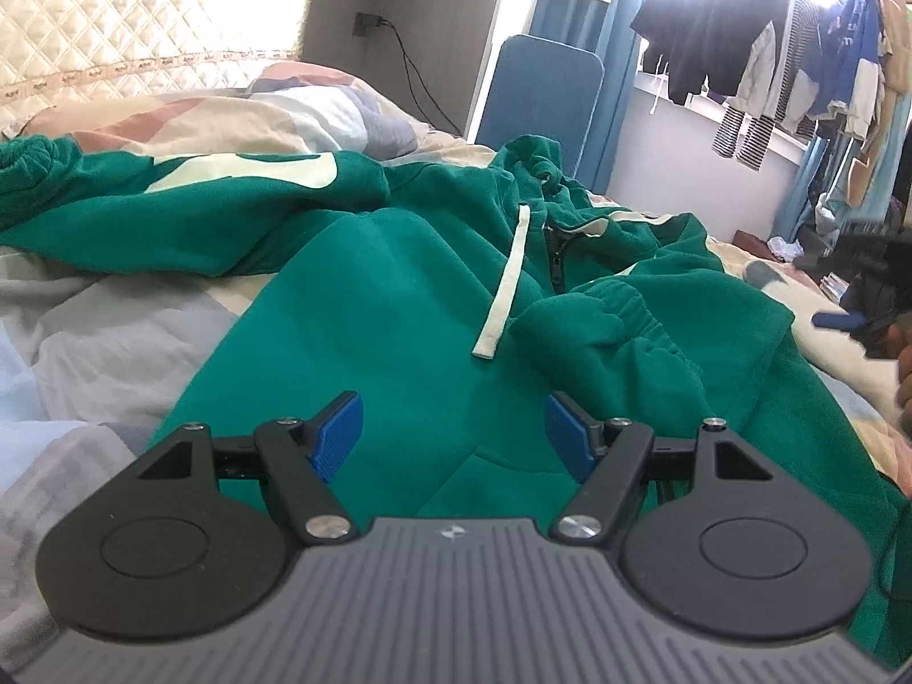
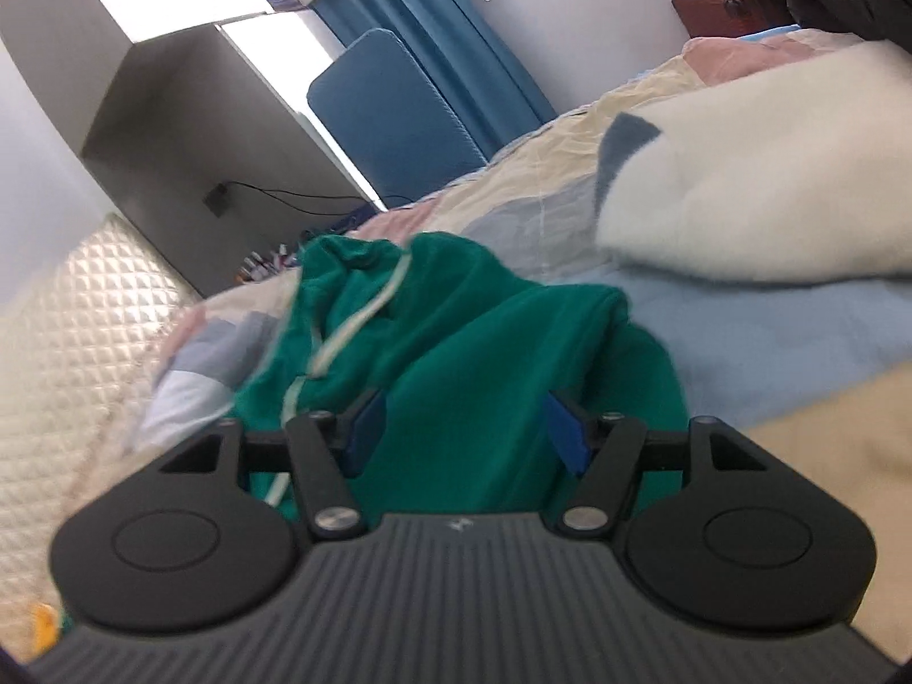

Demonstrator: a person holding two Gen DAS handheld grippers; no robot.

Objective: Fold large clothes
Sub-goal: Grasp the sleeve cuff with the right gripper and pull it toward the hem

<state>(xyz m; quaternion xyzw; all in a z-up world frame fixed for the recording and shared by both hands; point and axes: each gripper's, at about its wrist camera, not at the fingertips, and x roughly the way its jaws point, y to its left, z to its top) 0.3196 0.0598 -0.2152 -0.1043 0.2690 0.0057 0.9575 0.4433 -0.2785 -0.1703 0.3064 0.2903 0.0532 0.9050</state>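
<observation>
Green hoodie spread on the bed, fold not yet squared.

The bed [image 1: 85,308] carries the green hoodie [image 1: 365,308], lying rumpled across its middle with one sleeve [image 1: 171,199] trailing toward the headboard edge and the drawstring [image 1: 504,285] loose on top. Left gripper [image 1: 453,436]: jaws wide, empty, above the cloth. Right gripper [image 2: 464,433]: jaws apart with hoodie cloth between them; grip cannot be confirmed. Risk, in my judgement: thick fleece slipping free mid-lift, or the drawstring and sleeve getting trapped in the fold.

The hoodie [image 1: 410,285] lies spread on the bed [image 1: 102,308], its drawstring [image 1: 504,285] across the front, pillow [image 1: 319,108] behind it, hanging laundry [image 1: 758,68] beyond right.
</observation>
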